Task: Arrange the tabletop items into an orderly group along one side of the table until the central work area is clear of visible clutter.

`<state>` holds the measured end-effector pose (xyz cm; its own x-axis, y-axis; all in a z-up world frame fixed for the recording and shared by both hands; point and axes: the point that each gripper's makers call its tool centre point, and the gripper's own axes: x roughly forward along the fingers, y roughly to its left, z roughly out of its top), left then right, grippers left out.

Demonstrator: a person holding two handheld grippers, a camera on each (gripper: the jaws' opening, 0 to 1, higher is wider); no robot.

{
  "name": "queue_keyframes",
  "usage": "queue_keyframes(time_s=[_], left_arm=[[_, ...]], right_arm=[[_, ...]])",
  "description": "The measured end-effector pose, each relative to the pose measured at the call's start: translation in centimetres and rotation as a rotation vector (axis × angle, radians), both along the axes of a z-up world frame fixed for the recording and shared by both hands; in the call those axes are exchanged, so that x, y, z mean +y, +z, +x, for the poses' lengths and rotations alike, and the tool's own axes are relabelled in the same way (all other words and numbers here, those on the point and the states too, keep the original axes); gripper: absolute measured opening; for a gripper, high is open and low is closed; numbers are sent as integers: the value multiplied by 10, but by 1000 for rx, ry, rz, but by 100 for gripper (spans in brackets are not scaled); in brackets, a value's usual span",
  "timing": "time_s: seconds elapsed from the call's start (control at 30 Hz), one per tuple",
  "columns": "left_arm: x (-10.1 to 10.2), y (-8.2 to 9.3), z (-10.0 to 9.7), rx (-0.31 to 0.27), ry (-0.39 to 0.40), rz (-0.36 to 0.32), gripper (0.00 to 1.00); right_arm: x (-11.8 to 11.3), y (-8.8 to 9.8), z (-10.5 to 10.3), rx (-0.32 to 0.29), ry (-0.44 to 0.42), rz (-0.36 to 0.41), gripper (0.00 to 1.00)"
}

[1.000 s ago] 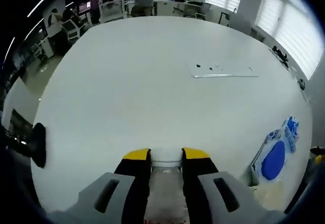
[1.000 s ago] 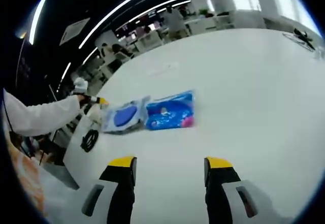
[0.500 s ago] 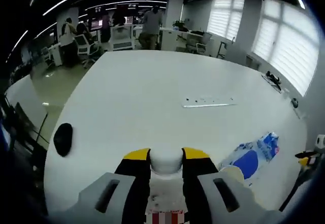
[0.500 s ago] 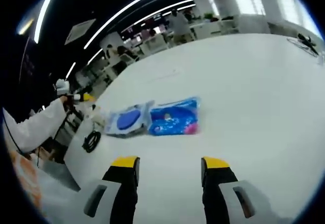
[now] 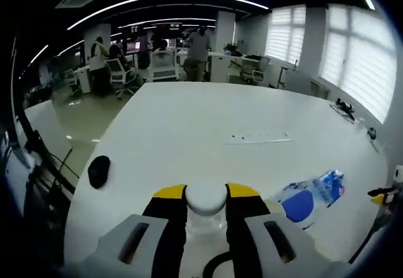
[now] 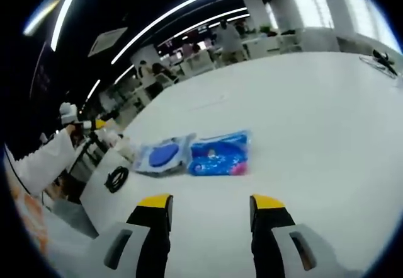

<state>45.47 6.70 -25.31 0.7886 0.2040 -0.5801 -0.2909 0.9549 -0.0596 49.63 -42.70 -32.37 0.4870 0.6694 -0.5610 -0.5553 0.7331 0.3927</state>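
Two packs [image 6: 195, 155] lie side by side near the table [image 5: 189, 133] edge while the left gripper [image 5: 206, 197] pinches a white bottle (carry step), right gripper [image 6: 206, 202] spread and empty; next, set it beside them.

My white table [image 5: 189, 133] carries a flat clear strip [image 5: 259, 138] near its middle and a black mouse [image 5: 99, 170] at one edge. Two blue packets lie side by side, touching: a round-patterned one [image 6: 164, 155] and a printed one [image 6: 220, 154].
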Motion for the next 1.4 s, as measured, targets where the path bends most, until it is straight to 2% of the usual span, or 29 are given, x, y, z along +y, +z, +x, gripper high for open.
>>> queue_keyframes(time_s=[0.13, 0.4, 0.43, 0.63, 0.97, 1.03, 1.17, 1.3, 1.33, 1.37, 1.4], left_arm=[[-7, -3, 3, 7, -8, 10, 21], [-22, -17, 0, 32, -4, -36, 21], [-24, -16, 0, 21, -4, -34, 21], [-24, -16, -5, 33, 20, -27, 21], [-24, -17, -8, 49, 6, -19, 22], [-28, -18, -8, 54, -19, 11, 22], [-32, -17, -8, 56, -20, 42, 22], [-33, -15, -13, 43, 4, 36, 22], [-34, -18, -15, 57, 5, 36, 22], [-37, -20, -18, 80, -7, 43, 24], [-39, -20, -18, 74, -19, 59, 29]], right_arm=[[-8, 0, 1, 3, -37, 23, 50], [-15, 0, 2, 13, -78, 52, 50], [-16, 0, 3, 15, -85, 58, 50], [-14, 0, 1, 21, -87, 65, 50], [-11, -2, 1, 27, -76, 78, 50], [-9, -3, 1, 30, -71, 80, 51], [-7, -5, 1, 37, -59, 81, 51], [-4, -5, 0, 41, -47, 88, 51], [-4, -4, 0, 41, -47, 90, 51], [-3, -4, -1, 43, -46, 92, 51], [-3, -4, -1, 44, -44, 93, 51]])
